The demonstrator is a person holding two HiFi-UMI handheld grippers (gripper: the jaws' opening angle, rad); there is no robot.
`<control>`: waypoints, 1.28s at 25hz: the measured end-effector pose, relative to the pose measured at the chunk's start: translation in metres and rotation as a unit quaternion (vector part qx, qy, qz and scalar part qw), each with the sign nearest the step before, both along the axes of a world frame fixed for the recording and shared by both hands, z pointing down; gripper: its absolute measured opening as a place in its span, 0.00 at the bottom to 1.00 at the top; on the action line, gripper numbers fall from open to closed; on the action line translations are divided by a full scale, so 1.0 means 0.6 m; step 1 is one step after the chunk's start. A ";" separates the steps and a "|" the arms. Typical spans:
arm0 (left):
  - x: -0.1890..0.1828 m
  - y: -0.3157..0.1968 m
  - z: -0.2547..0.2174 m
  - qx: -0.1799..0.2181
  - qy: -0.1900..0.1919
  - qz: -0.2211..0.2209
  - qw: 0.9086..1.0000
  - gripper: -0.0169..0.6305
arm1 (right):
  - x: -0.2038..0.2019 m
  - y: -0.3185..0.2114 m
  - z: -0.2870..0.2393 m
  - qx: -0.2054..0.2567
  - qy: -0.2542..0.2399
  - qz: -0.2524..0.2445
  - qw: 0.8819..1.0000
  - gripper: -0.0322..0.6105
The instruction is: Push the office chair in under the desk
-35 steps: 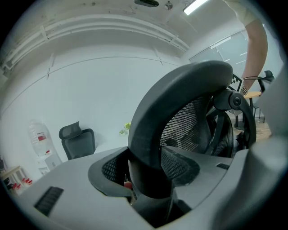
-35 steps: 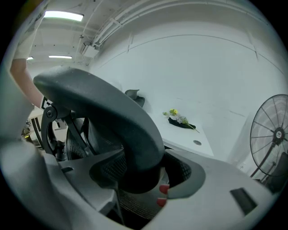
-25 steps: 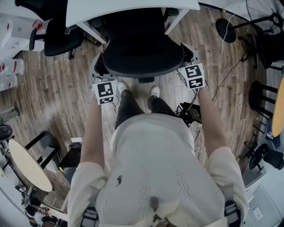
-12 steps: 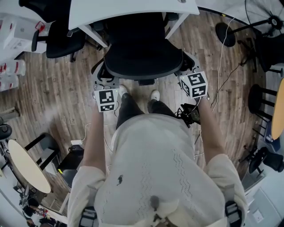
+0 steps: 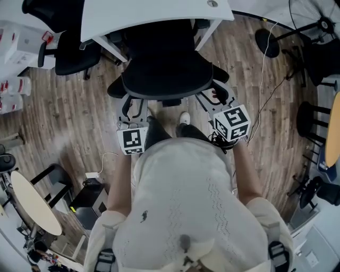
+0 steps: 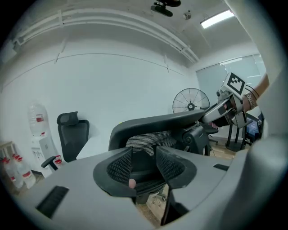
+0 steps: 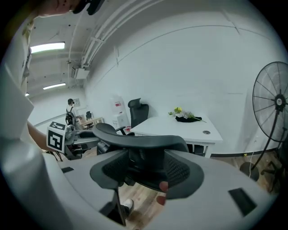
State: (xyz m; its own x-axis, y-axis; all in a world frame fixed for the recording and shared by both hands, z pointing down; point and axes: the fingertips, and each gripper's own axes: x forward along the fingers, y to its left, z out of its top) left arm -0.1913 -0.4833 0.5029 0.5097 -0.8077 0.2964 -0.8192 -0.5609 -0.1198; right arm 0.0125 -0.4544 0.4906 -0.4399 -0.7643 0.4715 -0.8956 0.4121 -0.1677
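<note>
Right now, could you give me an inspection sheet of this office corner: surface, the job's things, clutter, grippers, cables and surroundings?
Surface: white desk standing on a wood floor.
Job's things: black office chair, seat partly under the desk, backrest towards the person.
Clutter: small flowers on a dark item on the desk.
Grippers: left gripper and right gripper are both open. Their jaws have just been closing somewhat and grip nothing. The backrest shows beyond the gaps.
Cables: white cable across the floor at right; another white cable at left.
Surroundings: second black chair, standing fan, round table.
</note>
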 end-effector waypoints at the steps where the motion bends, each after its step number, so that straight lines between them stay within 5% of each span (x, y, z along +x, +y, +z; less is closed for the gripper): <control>1: 0.004 0.010 -0.006 0.002 -0.001 -0.001 1.000 0.30 | -0.003 0.007 -0.005 0.001 0.001 0.001 1.000 0.43; 8: 0.014 0.058 -0.049 0.000 0.031 -0.016 0.999 0.12 | -0.023 0.051 -0.035 0.008 -0.034 0.012 0.999 0.35; 16: 0.036 0.096 -0.101 -0.003 0.076 -0.031 0.997 0.08 | 0.008 0.070 -0.091 0.074 -0.041 0.038 0.996 0.07; 32: 0.103 0.174 -0.262 0.069 0.112 -0.087 0.988 0.06 | 0.063 0.129 -0.250 0.189 -0.056 -0.011 0.980 0.06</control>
State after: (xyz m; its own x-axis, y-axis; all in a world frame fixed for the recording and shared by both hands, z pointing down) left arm -0.1293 -0.3786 0.3455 0.3991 -0.9139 0.0740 -0.9167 -0.3995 0.0094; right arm 0.0503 -0.3772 0.3407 -0.4911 -0.8649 0.1039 -0.8706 0.4829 -0.0947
